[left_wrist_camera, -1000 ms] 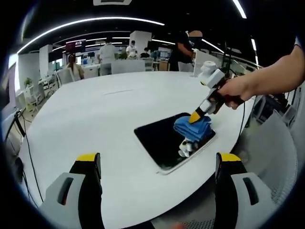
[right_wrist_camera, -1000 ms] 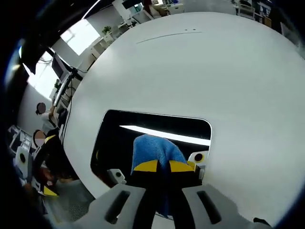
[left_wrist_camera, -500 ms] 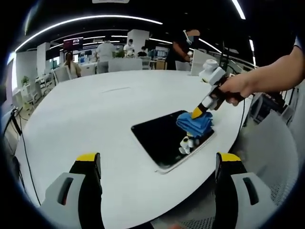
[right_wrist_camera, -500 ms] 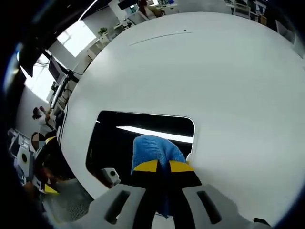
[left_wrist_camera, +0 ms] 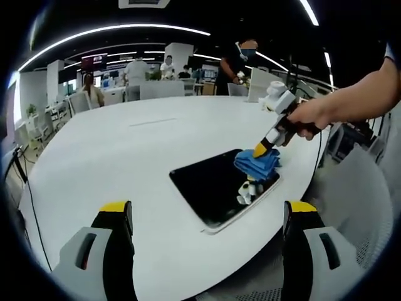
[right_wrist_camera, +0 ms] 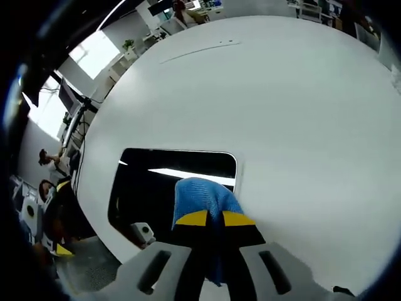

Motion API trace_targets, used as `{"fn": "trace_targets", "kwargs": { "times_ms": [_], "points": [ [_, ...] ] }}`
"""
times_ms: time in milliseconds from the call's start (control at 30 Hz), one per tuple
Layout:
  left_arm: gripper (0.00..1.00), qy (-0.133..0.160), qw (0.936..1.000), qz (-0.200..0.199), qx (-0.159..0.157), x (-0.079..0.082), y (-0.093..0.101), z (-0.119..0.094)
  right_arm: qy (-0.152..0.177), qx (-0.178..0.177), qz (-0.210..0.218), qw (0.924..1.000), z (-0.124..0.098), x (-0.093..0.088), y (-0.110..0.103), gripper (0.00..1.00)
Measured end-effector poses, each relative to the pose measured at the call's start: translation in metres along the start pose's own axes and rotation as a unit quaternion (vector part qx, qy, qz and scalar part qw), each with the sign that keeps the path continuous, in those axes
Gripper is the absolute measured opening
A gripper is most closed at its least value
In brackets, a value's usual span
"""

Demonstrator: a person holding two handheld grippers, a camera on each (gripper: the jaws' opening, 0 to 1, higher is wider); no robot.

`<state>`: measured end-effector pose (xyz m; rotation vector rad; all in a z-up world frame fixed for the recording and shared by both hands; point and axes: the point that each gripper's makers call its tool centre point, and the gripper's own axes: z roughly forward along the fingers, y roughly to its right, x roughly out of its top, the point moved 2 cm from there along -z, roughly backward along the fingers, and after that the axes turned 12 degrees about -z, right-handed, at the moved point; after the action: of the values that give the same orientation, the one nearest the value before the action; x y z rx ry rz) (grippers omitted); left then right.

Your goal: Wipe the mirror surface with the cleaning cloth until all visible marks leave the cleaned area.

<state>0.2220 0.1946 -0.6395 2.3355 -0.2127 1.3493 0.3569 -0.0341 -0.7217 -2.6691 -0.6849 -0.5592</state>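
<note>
The right gripper (right_wrist_camera: 210, 218) has its yellow-tipped jaws clenched on the blue cleaning cloth (right_wrist_camera: 202, 194), pressing it on the dark mirror (left_wrist_camera: 216, 188) near the white table (left_wrist_camera: 125, 150) edge. The left gripper (left_wrist_camera: 207, 216) hangs released, holding nothing. No legible writing.

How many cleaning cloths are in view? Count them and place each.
1. The blue cloth is shut in the right claw and pressed on the mirror at its corner nearest the table's edge. Nothing suggests another, hidden cloth.
</note>
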Motion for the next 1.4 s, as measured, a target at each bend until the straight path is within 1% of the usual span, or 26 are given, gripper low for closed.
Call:
{"fn": "trace_targets", "kwargs": {
  "times_ms": [200, 267, 333, 367, 433, 567, 700, 733, 800, 833, 900, 933, 1000, 1167, 1333, 1400],
  "points": [
    [0.99, -0.004, 1.0, -0.004, 0.002, -0.003, 0.0, 0.003, 0.0, -0.011, 0.005, 0.9999, -0.001, -0.002, 0.007, 0.01],
    [0.99, -0.007, 1.0, 0.0, 0.007, -0.007, -0.001, 0.003, -0.003, -0.016, 0.003, 0.9999, -0.003, -0.003, 0.009, 0.01],
    [0.99, -0.011, 0.9999, 0.0, 0.011, -0.011, -0.003, 0.003, -0.002, -0.017, 0.005, 0.9998, -0.004, -0.004, 0.009, 0.01],
    [0.99, -0.008, 0.9998, -0.007, 0.015, -0.011, -0.005, 0.003, -0.003, -0.018, 0.004, 0.9998, -0.004, -0.004, 0.009, 0.01],
    [0.99, -0.002, 0.9998, -0.008, 0.017, -0.01, -0.007, 0.003, -0.002, -0.021, -0.001, 0.9998, -0.003, -0.004, 0.009, 0.01],
    [0.99, -0.011, 0.9998, -0.002, 0.017, -0.014, -0.008, 0.004, -0.003, -0.025, 0.002, 0.9997, -0.002, -0.004, 0.009, 0.01],
    [0.99, -0.006, 0.9997, 0.013, 0.018, -0.012, -0.009, 0.004, -0.003, -0.026, 0.0, 0.9997, -0.004, -0.005, 0.007, 0.01],
    [0.99, -0.002, 0.9998, 0.009, 0.017, -0.013, -0.011, 0.003, -0.001, -0.028, -0.005, 0.9996, -0.004, -0.005, 0.006, 0.01],
    [0.99, -0.008, 0.9997, -0.011, 0.022, -0.015, -0.016, 0.003, 0.005, -0.032, -0.012, 0.9994, -0.003, -0.005, 0.007, 0.01],
    [0.99, -0.008, 0.9996, -0.009, 0.026, -0.015, -0.016, 0.003, 0.008, -0.039, -0.009, 0.9992, -0.004, -0.005, 0.006, 0.01],
    [0.99, 0.004, 0.9997, 0.0, 0.024, -0.013, -0.013, 0.002, 0.012, -0.052, -0.014, 0.9985, -0.007, -0.007, 0.003, 0.0],
    [0.99, 0.003, 0.9997, -0.001, 0.025, -0.013, -0.013, 0.001, 0.013, -0.054, -0.011, 0.9984, -0.007, -0.007, 0.002, 0.0],
    [0.99, 0.002, 0.9995, -0.002, 0.031, -0.013, -0.016, 0.0, 0.01, -0.056, -0.002, 0.9984, -0.008, -0.01, 0.001, 0.0],
    [0.99, -0.001, 0.9996, 0.008, 0.026, -0.012, -0.013, 0.002, 0.011, -0.055, -0.002, 0.9984, -0.014, -0.019, -0.002, 0.01],
    [0.99, 0.0, 0.9997, 0.003, 0.025, -0.013, -0.013, 0.001, 0.012, -0.05, 0.003, 0.9987, -0.019, -0.028, -0.006, 0.01],
    [0.99, 0.0, 0.9997, 0.002, 0.023, -0.013, -0.013, 0.002, 0.011, -0.047, 0.005, 0.9988, -0.017, -0.03, -0.005, 0.01]
  ]
}}
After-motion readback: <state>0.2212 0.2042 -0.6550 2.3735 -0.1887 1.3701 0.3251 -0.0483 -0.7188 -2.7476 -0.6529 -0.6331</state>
